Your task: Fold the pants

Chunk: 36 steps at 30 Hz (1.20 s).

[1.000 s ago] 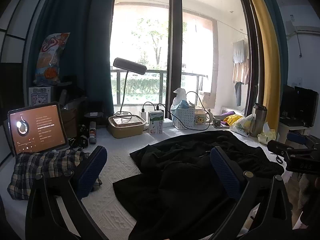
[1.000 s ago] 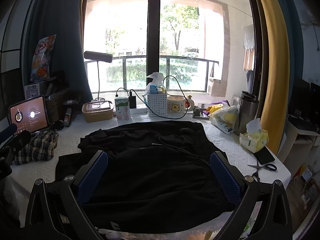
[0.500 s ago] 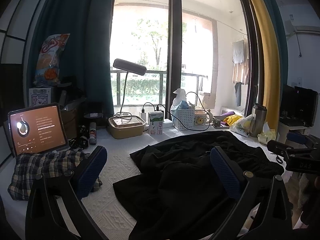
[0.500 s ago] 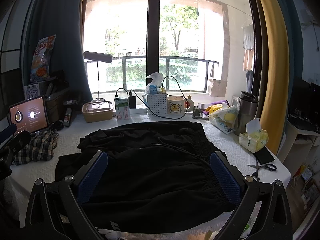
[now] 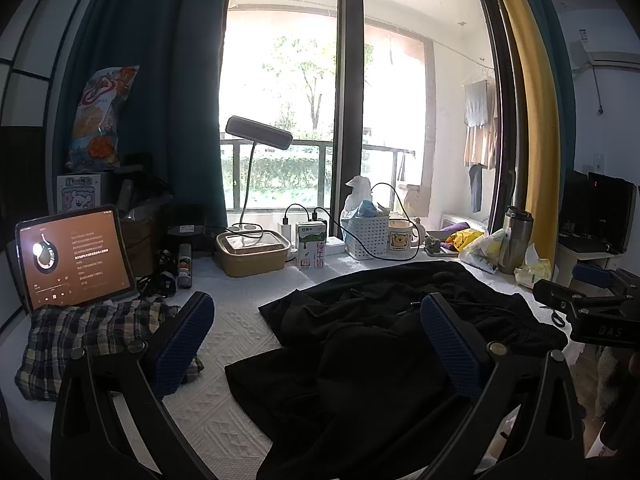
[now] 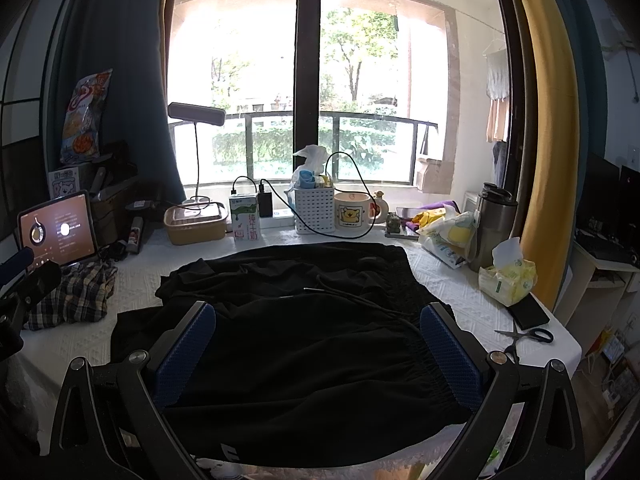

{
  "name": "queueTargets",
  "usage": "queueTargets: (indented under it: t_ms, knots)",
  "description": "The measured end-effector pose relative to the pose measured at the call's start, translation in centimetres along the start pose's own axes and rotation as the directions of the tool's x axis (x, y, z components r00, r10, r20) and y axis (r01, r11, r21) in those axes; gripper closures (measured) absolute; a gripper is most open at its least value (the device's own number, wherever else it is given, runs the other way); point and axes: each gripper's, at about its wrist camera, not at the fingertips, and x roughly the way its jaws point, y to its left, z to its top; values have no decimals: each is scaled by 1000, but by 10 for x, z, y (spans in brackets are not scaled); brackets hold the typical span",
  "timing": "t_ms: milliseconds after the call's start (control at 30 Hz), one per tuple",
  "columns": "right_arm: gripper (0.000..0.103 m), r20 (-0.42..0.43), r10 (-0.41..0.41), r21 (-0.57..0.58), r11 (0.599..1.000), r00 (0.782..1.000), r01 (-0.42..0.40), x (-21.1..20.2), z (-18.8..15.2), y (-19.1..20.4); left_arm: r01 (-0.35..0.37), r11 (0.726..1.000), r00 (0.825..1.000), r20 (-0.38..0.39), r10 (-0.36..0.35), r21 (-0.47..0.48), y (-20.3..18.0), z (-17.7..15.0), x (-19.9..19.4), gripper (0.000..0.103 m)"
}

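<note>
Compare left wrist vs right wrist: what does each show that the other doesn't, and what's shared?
Left wrist only: the right tool seen from the side at the frame's right edge, and the open left tool.

Right wrist only: scissors and a dark phone at the table's right edge, and the open right tool.

Both: black pants lying rumpled and ungripped on the white tablecloth, tablet, plaid cloth, milk carton, mug.

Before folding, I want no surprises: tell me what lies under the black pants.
The crumpled black pants lie on a white textured tablecloth, which shows all around them. Their near edge hangs over the table's front. Whatever sits directly beneath the fabric is covered, so I cannot tell.
</note>
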Motion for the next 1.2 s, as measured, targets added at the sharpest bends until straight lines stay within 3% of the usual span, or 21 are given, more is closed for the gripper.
queueTargets:
  t_ms: [1200]
  knots:
    - [0,-4,2,-5,1000,1000,-2,2,1,5,6,1000,1000,-10,-6,3,1,1,2,1]
